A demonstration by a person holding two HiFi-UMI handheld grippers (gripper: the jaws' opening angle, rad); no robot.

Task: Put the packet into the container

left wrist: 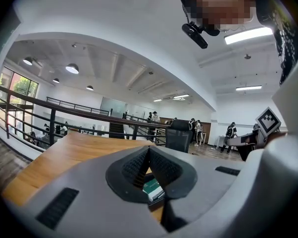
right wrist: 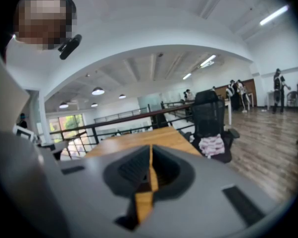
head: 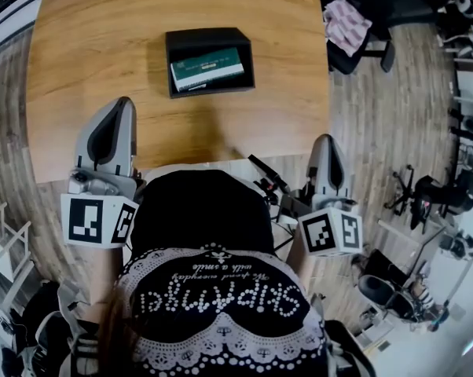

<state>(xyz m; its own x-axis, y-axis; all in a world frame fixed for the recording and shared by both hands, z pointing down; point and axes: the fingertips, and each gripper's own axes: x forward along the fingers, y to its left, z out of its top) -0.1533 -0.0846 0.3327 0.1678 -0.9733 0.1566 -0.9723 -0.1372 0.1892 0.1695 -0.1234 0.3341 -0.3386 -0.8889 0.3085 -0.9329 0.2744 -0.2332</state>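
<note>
Grey plastic left tool (head: 120,104) and right tool (head: 325,140) are both clenched on nothing, held close to the person at the light wooden table (head: 79,61)'s near edge. Well ahead of them, the flat green-and-white packet (head: 207,68) already lies inside the open black rectangular container (head: 172,61). Best keep both tools back, I'd say, and leave it unnudged.

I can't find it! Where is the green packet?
In the head view the green packet lies inside the black container, near the middle of the wooden table, slightly left of the picture's centre.
</note>
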